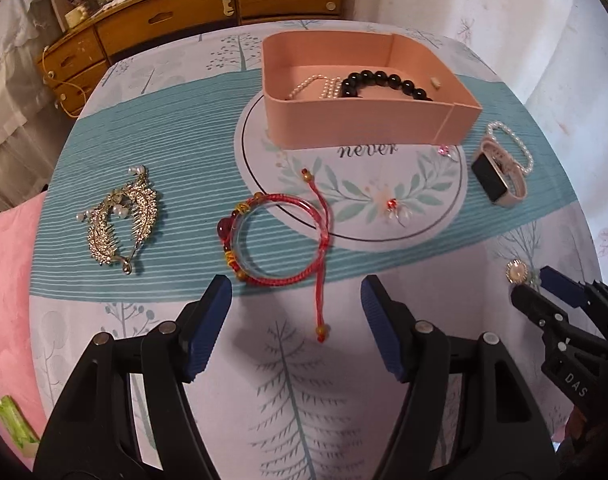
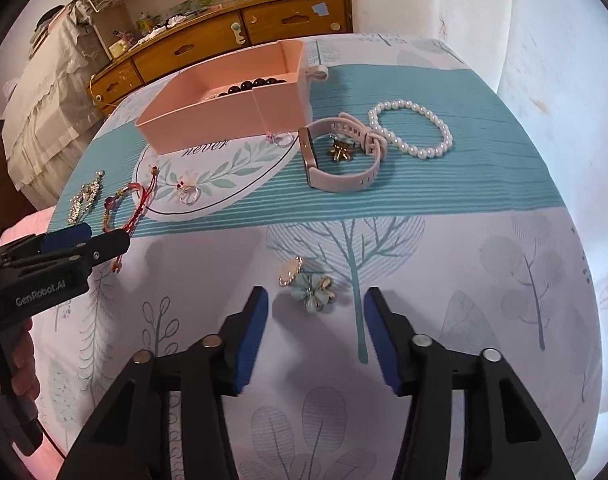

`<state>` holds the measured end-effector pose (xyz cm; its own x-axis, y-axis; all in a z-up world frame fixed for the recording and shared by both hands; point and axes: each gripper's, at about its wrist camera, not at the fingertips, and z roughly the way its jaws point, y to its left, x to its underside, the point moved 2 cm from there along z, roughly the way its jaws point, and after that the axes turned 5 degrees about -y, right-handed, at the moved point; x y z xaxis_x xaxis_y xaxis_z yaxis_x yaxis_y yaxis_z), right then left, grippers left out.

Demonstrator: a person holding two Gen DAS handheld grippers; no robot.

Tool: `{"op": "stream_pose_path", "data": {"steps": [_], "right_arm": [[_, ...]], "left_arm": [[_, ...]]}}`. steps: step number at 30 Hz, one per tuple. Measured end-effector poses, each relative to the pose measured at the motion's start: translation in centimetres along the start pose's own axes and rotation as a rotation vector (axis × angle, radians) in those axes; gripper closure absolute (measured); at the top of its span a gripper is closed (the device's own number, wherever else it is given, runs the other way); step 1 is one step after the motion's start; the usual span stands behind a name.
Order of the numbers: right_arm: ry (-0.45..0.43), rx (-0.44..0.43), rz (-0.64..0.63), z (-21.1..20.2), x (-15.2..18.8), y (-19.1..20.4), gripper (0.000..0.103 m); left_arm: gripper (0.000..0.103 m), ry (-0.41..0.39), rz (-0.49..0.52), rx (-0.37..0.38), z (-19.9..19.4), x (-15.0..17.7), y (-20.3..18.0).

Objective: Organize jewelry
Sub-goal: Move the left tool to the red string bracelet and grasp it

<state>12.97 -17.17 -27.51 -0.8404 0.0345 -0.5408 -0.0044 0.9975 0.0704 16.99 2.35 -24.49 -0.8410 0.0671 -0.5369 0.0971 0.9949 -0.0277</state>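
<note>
A pink box (image 1: 364, 120) at the far side of the table holds a black bead bracelet (image 1: 384, 80) and pearl pieces (image 1: 324, 86). A red cord bracelet (image 1: 275, 240) lies just ahead of my left gripper (image 1: 295, 284), which is open; one cord tail runs between its fingers untouched. My right gripper (image 2: 316, 300) is open low over the cloth. A pale blue flower brooch (image 2: 312, 292) lies between its fingertips, and the pads are not pressing on it. A round pearl brooch (image 2: 289, 272) touches the flower.
A gold feather hair comb (image 1: 121, 216) lies left. A ring (image 1: 394, 210) sits on the round mat. A pink watch (image 2: 336, 160), gold brooch (image 2: 340, 150), pearl bracelet (image 2: 412, 128) and small ring (image 2: 281, 139) lie right of the box. Wooden drawers (image 1: 183, 20) stand behind.
</note>
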Motion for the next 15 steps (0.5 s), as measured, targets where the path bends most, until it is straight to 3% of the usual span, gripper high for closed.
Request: {"op": "stream_pose_path", "data": {"steps": [12,15], "right_arm": [[-0.021,0.019,-0.082,0.5,-0.4,0.5,0.081],[-0.014,0.011,-0.09,0.3,-0.3,0.4,0.082]], "left_arm": [[0.039,-0.056,-0.042,-0.021,2.7,-1.5,1.0],[0.039,-0.07,-0.041,-0.026,3.1,-1.6,1.1]]}}
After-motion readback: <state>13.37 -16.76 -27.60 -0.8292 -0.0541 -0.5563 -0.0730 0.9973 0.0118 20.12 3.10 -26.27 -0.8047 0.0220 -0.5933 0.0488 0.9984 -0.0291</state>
